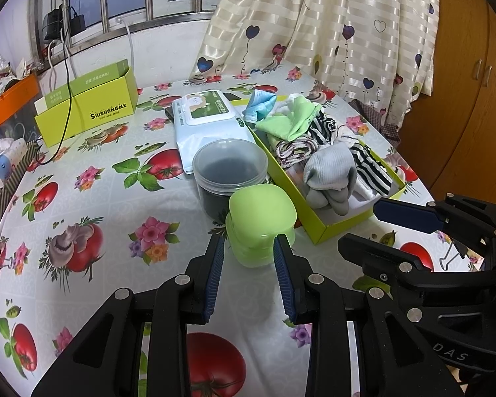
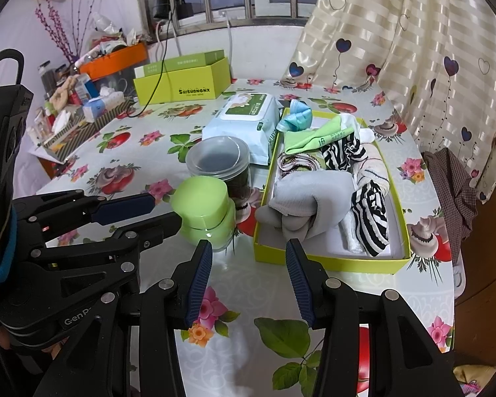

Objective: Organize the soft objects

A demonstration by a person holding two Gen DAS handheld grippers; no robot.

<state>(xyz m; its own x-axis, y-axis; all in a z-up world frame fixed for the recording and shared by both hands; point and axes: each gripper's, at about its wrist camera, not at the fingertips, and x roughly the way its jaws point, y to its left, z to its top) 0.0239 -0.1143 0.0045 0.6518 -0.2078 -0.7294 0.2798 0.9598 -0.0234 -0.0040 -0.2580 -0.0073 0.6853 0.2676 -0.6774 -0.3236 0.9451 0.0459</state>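
Both hand-held grippers hover low over the bench (image 1: pixel 92 198) with nothing between their jaws. The left hand-held gripper (image 1: pixel 249 248) stands released just before a green-lidded jar (image 1: pixel 261 218); the right hand-held gripper (image 2: pixel 248 253) gapes wide near the lime box (image 2: pixel 330 261). The socks (image 2: pixel 317 195) lie heaped inside that box, grey, striped and green together
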